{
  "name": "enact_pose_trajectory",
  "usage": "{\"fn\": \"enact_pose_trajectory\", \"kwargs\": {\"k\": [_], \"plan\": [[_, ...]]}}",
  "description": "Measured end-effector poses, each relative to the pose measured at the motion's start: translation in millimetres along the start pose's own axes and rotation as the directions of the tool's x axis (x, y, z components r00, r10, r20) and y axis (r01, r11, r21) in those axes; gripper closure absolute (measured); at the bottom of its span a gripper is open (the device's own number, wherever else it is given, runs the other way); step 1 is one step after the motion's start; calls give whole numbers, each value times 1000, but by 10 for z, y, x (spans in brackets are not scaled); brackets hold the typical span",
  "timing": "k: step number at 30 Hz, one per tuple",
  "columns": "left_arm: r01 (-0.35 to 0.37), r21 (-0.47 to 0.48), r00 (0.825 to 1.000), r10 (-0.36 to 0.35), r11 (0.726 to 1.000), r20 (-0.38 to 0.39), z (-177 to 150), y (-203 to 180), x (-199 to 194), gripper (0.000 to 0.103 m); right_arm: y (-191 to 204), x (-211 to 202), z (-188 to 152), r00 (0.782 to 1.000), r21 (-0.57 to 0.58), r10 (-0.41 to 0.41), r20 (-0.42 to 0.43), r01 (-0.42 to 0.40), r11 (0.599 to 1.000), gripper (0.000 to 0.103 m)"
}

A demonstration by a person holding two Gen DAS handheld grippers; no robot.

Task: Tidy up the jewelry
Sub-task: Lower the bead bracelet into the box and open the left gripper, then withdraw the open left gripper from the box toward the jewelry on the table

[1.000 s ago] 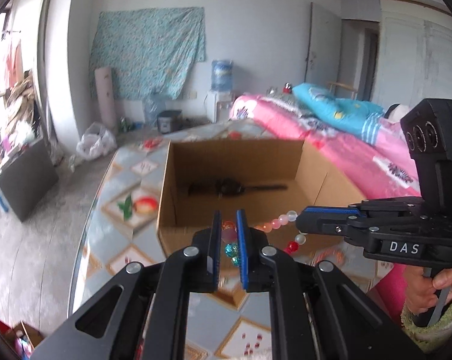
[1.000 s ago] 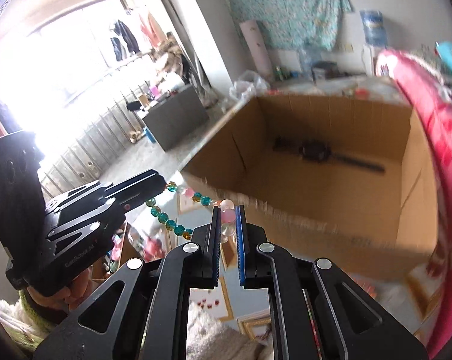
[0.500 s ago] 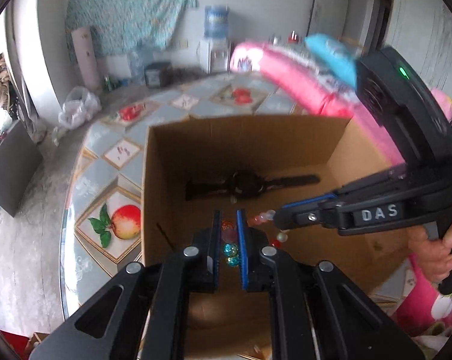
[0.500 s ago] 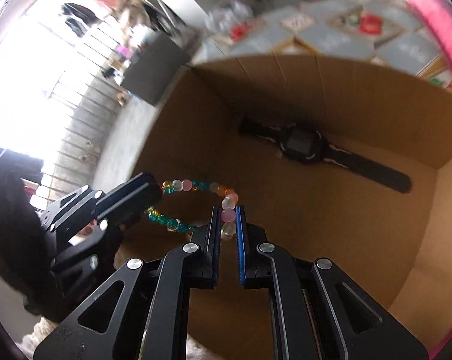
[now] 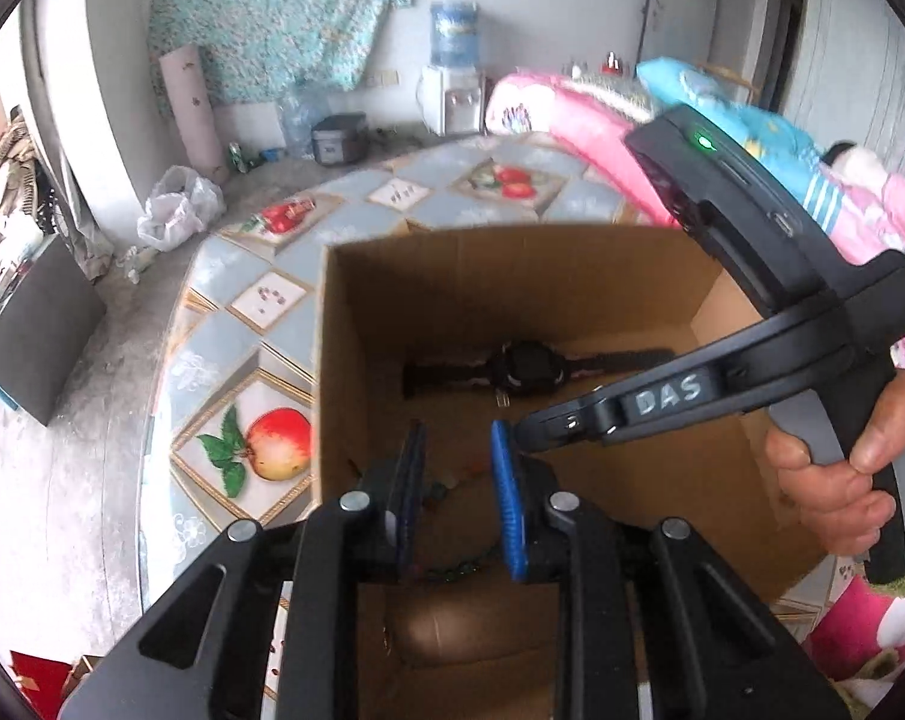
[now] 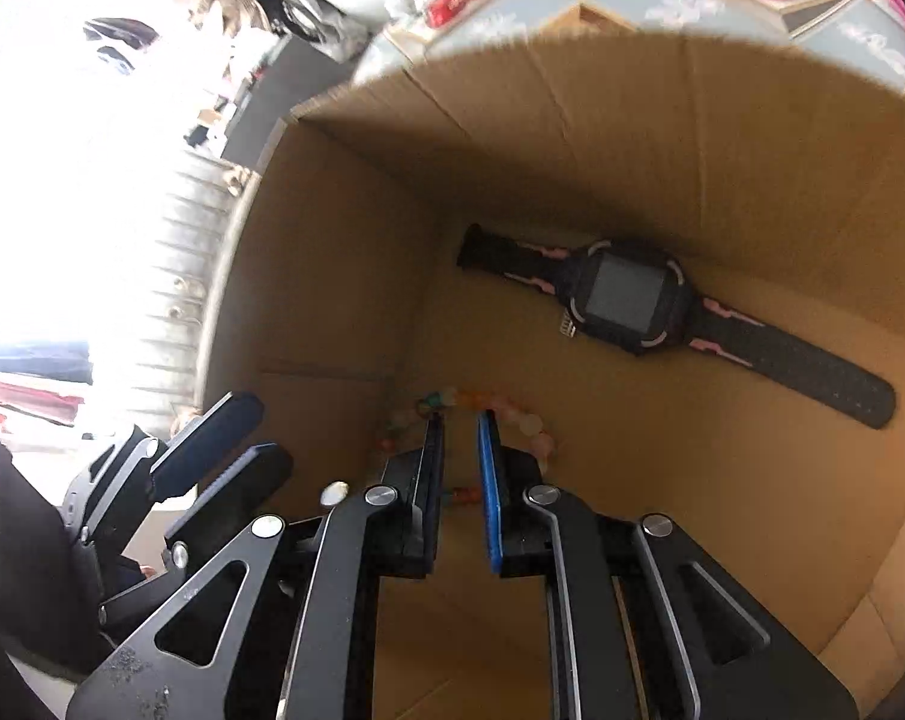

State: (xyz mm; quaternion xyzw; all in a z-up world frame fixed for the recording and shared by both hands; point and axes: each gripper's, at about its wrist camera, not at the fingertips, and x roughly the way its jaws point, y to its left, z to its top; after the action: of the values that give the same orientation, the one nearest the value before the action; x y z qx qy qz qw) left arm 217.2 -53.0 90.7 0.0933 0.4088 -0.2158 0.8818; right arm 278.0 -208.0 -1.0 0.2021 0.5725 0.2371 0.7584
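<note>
We read "DAS" on right gripper (image 5: 521,441); both it and left gripper (image 5: 455,468) stand parted, empty; bead bracelet (image 6: 512,414) lies on box (image 6: 332,300) floor, near watch (image 6: 626,297)

Soft daylight, window (image 6: 62,210) glare blown out at left, box interior (image 6: 632,480) shadowed, beads motion-blurred, fisheye bending and dark vignette at edges

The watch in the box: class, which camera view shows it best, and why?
The right wrist view. There the watch lies large and unobstructed on the floor of the box, its screen and pink-trimmed strap clear. In the left wrist view it is small and dark, one strap end running behind the right gripper.
</note>
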Motion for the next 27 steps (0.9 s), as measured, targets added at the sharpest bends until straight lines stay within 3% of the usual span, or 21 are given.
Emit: {"fn": "enact_pose_trajectory", "kwargs": {"k": [3, 7, 12, 16, 21, 27], "plan": [[14, -23, 998, -12, 1000, 69, -46, 27, -272, 74, 80, -388, -185, 993, -40, 32, 111, -27, 999, 90], [59, -35, 984, -52, 998, 170, -214, 35, -658, 67, 223, -1006, -730, 963, -179, 142, 229, -102, 979, 87], [153, -39, 955, -137, 987, 264, -662, 13, -1028, 63, 300, -1216, -1506, 950, -275, 215, 225, -150, 950, 86], [155, -81, 960, -131, 985, 248, -1023, -27, -1002, 63, 291, -1052, -1921, 969, -273, 116, 217, -54, 961, 86], [106, -125, 986, -88, 987, 143, -1378, -120, -712, 63, 30, -805, -2060, 972, -141, 10, 236, 24, 990, 86], [24, -71, 996, -18, 997, 85, -1641, -288, -447, 63, -202, -904, -2043, 947, -31, -128, 295, 143, 989, 86]]}}
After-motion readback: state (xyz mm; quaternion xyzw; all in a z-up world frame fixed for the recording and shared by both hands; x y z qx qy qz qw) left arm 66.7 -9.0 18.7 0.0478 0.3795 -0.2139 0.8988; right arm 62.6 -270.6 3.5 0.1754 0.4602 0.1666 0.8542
